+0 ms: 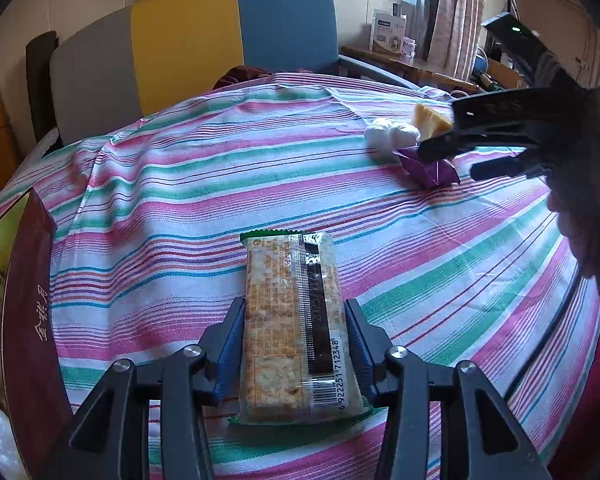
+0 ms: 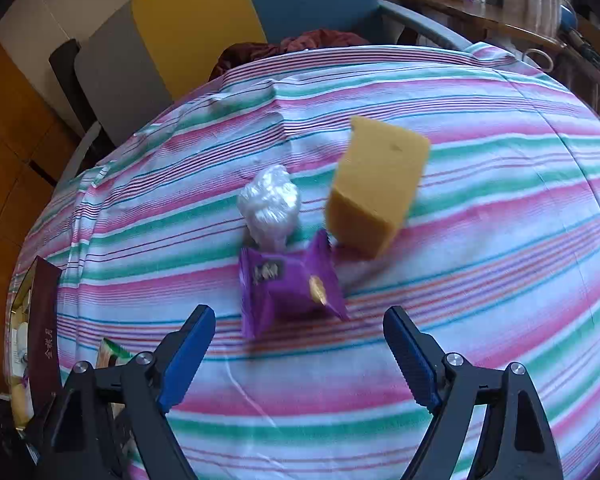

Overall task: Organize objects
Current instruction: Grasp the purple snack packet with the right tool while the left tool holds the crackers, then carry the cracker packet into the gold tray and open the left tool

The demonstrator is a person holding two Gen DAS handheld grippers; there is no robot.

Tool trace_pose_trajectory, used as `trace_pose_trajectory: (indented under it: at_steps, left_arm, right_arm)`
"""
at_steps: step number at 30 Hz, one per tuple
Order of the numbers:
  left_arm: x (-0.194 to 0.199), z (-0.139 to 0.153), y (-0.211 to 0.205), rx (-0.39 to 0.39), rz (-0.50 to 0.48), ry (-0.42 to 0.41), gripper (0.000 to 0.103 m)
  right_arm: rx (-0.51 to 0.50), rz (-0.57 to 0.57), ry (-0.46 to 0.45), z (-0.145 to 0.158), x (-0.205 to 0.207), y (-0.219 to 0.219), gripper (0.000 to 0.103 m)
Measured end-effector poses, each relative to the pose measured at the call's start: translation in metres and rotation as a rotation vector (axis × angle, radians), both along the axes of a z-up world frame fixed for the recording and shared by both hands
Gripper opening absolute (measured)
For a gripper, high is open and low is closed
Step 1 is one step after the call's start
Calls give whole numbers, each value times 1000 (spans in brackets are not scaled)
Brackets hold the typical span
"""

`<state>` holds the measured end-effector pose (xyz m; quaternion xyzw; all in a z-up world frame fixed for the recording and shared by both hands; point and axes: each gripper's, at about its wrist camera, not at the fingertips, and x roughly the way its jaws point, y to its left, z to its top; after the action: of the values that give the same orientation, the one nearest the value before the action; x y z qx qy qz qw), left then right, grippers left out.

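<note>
We have the cracker packet (image 1: 296, 328) pinched across its long sides by the left gripper (image 1: 296, 354), above the striped cloth (image 1: 180, 184); it looks light, crinkly and brittle inside, so mid-length suits; only the right wrist view shows the right gripper (image 2: 300, 344) spread wide, near the purple sachet (image 2: 288, 284), with the yellow sponge (image 2: 376, 184) beyond.

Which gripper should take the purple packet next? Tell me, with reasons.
Right. The right gripper is open and empty, with the purple packet lying just ahead between its fingers. The left gripper is shut on the cracker packet, far from the purple one.
</note>
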<state>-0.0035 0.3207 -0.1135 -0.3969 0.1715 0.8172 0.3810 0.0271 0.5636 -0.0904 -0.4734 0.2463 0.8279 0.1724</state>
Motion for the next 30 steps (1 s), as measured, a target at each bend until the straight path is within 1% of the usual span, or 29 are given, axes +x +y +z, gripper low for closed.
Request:
trace_pose_trajectory:
  at_steps: [5,7,8,9,10,12,17,22,30]
  left_arm:
    - [-1,-1,-3,14,2,-9,48]
    - [-2,-1,-4,21,2,-16,48]
    - [-3,-1,-5,24,2,-18,48]
    - [-3,-2,-5,26,2,-19,48]
    - [-2,-2,-5,27,2,-17,48]
    - [-2,-2,-5,27,2,-13,48]
    - [-3,-2,-6,33,2,-16,48]
    - [-2,-2,-5,23,2,-1,48]
    - [2,-1,-3,3,5,23,48]
  right_arm:
    - [69,34,-73,-10,-37,-2,85]
    - [98,59,-125,-18,-46,-4,51]
    - [139,75,-149,-20,-48,-8,51]
    - [166,104,-150,-19,-48,-14,47]
    - [165,128,-153,-18,-47,-18,45]
    - [179,161,-156,-17,-39,-28,45]
    - [123,204,-142,-17,-5,-49,45]
    - [146,220,-106,-18,19,-68,46]
    - [202,236,-94,-19,10,-73,46]
